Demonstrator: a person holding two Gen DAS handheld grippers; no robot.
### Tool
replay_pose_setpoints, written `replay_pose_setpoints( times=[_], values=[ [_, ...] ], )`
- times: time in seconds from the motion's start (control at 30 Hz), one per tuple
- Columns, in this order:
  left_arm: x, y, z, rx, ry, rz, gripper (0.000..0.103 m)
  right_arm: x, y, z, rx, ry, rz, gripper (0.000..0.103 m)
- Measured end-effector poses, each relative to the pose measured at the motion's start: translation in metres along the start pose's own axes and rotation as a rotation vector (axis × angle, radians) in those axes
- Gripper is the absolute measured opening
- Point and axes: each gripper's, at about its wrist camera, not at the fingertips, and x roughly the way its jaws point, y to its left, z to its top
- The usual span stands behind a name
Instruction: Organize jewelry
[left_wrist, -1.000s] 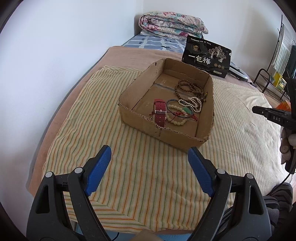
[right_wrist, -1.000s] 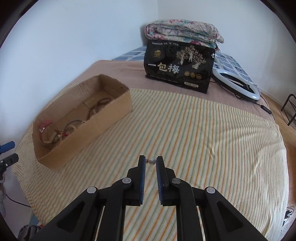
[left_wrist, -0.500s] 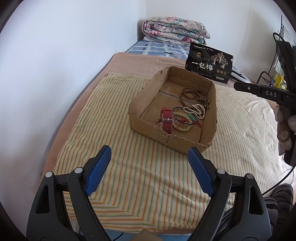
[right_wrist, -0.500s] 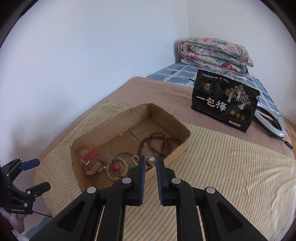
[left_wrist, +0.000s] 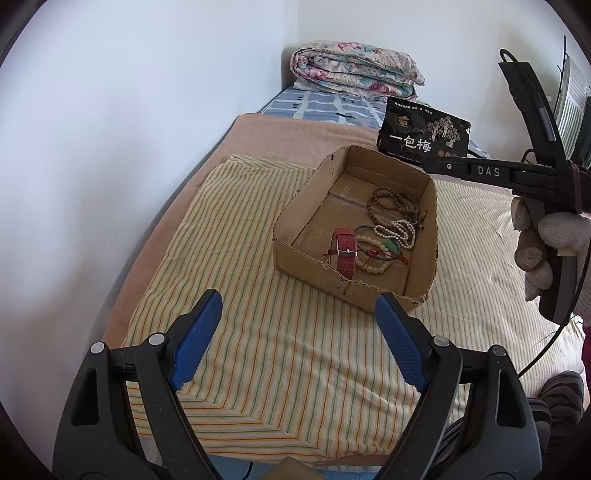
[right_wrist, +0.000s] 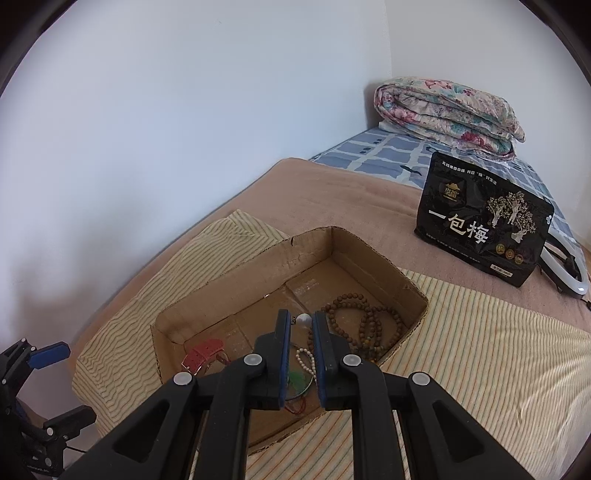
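An open cardboard box (left_wrist: 295, 240) lies on the striped cloth and holds a red watch (left_wrist: 344, 253), brown bead strings (left_wrist: 391, 203), white and cream bead bracelets (left_wrist: 399, 230) and a green-stone bangle. My right gripper (right_wrist: 302, 325) is shut on a small white pearl piece (right_wrist: 303, 319) and hovers above the box (right_wrist: 369, 258), over the brown beads (right_wrist: 364, 325) and the red watch (right_wrist: 205, 350). In the left wrist view the right gripper's body (left_wrist: 480, 171) reaches over the box's far right corner. My left gripper (left_wrist: 295, 314) is open and empty, in front of the box's near wall.
A black snack bag (right_wrist: 480, 229) stands behind the box, also in the left wrist view (left_wrist: 424, 136). A folded floral quilt (right_wrist: 447, 114) lies at the bed's head. A white ring light (right_wrist: 569, 273) lies at the right. The wall runs along the bed's left side.
My right gripper has moved left with the pearl piece, from above the bare cloth to above the box. My left gripper has drawn back a little from the box and stayed open.
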Motion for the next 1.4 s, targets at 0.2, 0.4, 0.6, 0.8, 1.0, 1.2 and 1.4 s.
replay_pose_setpoints(
  times=[0.2,0.4,0.6,0.8,1.0,1.2,1.4],
  values=[
    [-0.004,-0.002,0.001,-0.001,-0.008,-0.003,0.087,-0.005,0.004,0.002,-0.004,-0.012,-0.012,0.034],
    [-0.009,-0.009,0.002,0.005,-0.017,-0.004,0.087,-0.018,0.003,0.002,-0.006,-0.038,-0.032,0.056],
    [-0.021,-0.019,0.005,0.013,-0.039,-0.006,0.087,-0.035,-0.001,0.000,-0.008,-0.055,-0.047,0.062],
    [-0.036,-0.031,0.010,0.021,-0.069,-0.010,0.087,-0.064,-0.013,-0.009,0.004,-0.083,-0.076,0.071],
    [-0.050,-0.046,0.016,0.028,-0.100,-0.011,0.087,-0.102,-0.036,-0.025,0.042,-0.115,-0.119,0.079],
    [-0.063,-0.067,0.020,0.041,-0.125,-0.010,0.087,-0.140,-0.065,-0.048,0.095,-0.137,-0.168,0.080],
    [-0.077,-0.088,0.027,0.045,-0.151,-0.006,0.087,-0.179,-0.095,-0.074,0.165,-0.160,-0.203,0.082]
  ],
)
